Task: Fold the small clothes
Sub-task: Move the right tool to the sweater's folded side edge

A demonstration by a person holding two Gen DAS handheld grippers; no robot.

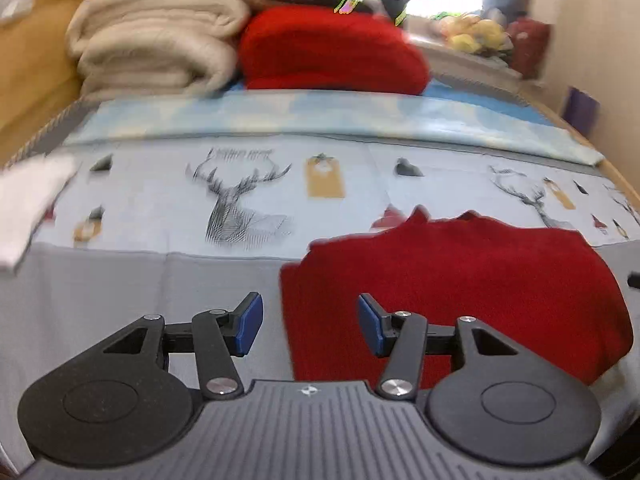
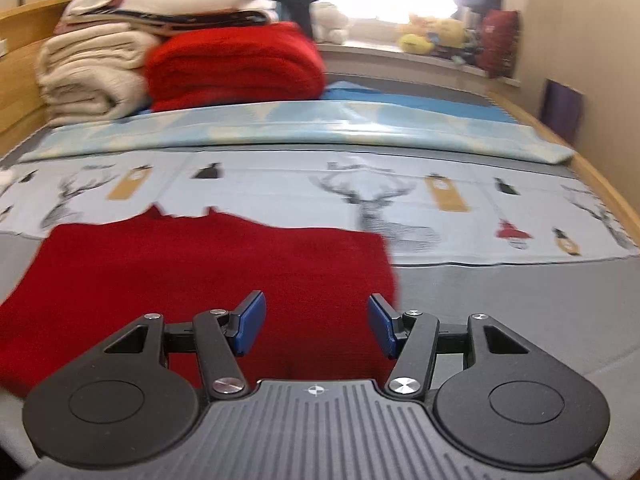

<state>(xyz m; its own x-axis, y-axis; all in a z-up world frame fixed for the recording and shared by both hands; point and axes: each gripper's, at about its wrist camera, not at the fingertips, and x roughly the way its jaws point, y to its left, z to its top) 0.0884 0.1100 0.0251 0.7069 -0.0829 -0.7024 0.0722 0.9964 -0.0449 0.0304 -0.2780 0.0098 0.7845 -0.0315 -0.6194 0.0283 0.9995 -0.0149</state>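
Bed (image 1: 120, 280): grey sheet, stag-print cloth across it; cream blankets (image 1: 152, 40) and a folded red blanket (image 2: 236, 64) stacked at the far end. Red garment (image 1: 460, 288): flat on the bed, near edge below both tools. My left tool (image 1: 310, 326): jaws apart, holding nothing, over the garment's left edge. My right tool (image 2: 316, 326): likewise apart and empty, over its right edge. Risk, as I judge it: a pinch could catch the sheet beneath as well, dragging the bedding and skewing the fold.

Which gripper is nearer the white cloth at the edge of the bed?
Left. The white cloth lies far to the left gripper's left; that gripper hangs open over the red garment's left edge. The right gripper is over the garment's right edge, farther away.
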